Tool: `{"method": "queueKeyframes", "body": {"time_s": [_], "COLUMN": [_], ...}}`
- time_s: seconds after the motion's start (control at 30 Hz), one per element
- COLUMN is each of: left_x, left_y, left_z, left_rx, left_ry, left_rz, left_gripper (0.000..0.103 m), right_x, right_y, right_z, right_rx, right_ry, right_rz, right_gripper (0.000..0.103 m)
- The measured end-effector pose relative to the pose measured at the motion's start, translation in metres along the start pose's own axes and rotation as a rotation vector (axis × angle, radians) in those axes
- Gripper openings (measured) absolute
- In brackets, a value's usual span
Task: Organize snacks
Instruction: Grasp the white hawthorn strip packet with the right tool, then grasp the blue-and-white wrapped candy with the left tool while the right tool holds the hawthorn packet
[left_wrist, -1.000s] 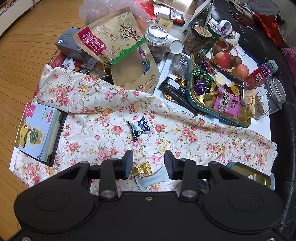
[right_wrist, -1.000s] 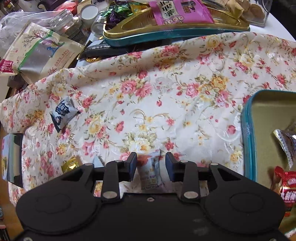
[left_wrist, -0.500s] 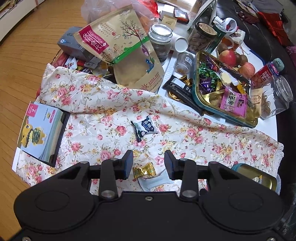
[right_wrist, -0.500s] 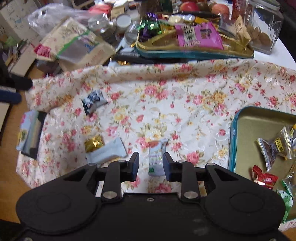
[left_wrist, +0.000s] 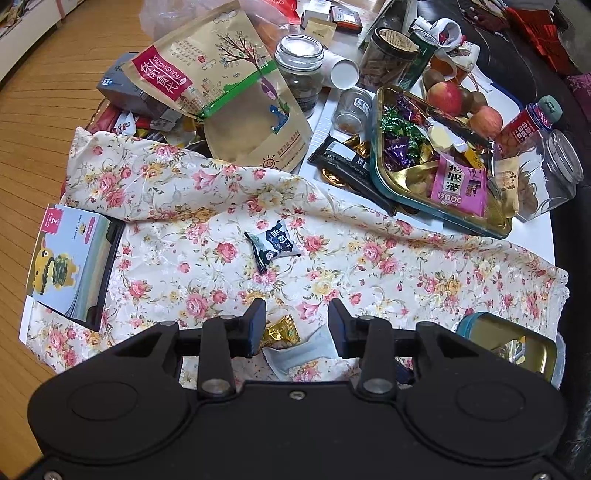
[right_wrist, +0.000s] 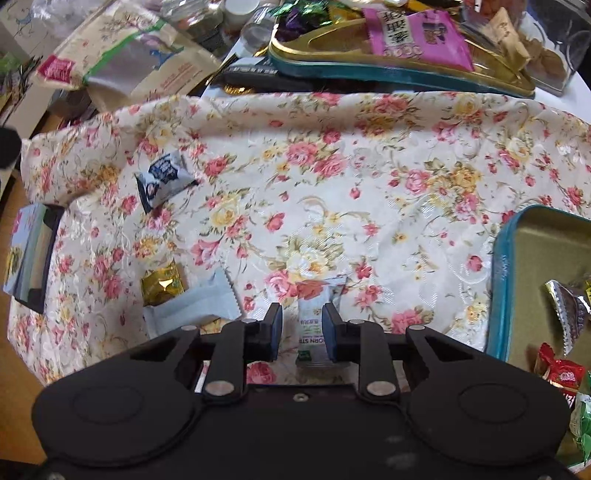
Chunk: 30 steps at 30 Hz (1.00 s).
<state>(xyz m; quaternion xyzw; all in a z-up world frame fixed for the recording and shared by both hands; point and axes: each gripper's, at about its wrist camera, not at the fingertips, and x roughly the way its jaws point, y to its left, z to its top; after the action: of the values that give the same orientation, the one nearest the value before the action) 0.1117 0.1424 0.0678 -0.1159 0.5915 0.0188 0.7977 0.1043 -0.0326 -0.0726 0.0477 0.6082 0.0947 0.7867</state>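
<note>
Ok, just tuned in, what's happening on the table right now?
Snacks are being sorted off the floral cloth. The right gripper straddles a white snack packet, jaws close around it but not clearly clamped. The left gripper hangs open above a gold candy. A teal tin holding candies sits to the right.

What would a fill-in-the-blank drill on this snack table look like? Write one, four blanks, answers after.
1. The right gripper has its fingers on either side of a white snack ____.
2. The gold-wrapped candy lies on the ____-patterned cloth, just ahead of the left gripper.
3. The pink packet sits in the tray with a ____ inside.
4. Two red ____ sit behind that tray, beside a kiwi.

Missing words: packet; floral; gold; apples
</note>
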Motion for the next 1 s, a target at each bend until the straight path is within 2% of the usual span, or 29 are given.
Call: {"method": "queueKeyframes", "body": {"time_s": [0.17,0.27,0.3,0.47,0.53,0.67,0.7,0.83,1.0], "left_x": [0.000,-0.002,-0.002,-0.006,-0.007,-0.007,-0.007,-0.006,0.000], "left_y": [0.000,0.001,0.001,0.001,0.001,0.002,0.002,0.003,0.007], "left_z": [0.000,0.000,0.000,0.000,0.000,0.000,0.000,0.001,0.002], "left_rx": [-0.003,-0.007,-0.008,-0.003,-0.006,-0.011,-0.012,-0.011,-0.017], "left_ry": [-0.002,-0.002,-0.002,-0.009,-0.012,-0.015,-0.015,-0.017,-0.016], "left_rz": [-0.001,-0.009,-0.010,-0.020,-0.026,-0.024,-0.024,-0.019,0.004], "left_gripper": [0.047,0.047,0.047,0.047,0.047,0.047,0.047,0.047,0.047], "right_x": [0.004,0.012,0.011,0.011,0.011,0.012,0.012,0.012,0.006], "right_y": [0.009,0.004,0.003,0.002,0.002,0.003,0.004,0.005,-0.005], "right_z": [-0.002,-0.003,-0.004,-0.006,-0.006,-0.002,-0.002,-0.001,-0.003], "right_rx": [-0.067,-0.039,-0.024,-0.051,-0.050,-0.054,-0.050,-0.067,0.004], "right_ry": [-0.061,-0.054,-0.077,-0.081,-0.078,-0.059,-0.056,-0.041,0.016], "right_rz": [-0.079,-0.102,-0.103,-0.088,-0.080,-0.083,-0.083,-0.097,-0.050], "right_gripper": [0.027,0.028,0.028,0.031,0.035,0.035,0.035,0.023,0.020]}}
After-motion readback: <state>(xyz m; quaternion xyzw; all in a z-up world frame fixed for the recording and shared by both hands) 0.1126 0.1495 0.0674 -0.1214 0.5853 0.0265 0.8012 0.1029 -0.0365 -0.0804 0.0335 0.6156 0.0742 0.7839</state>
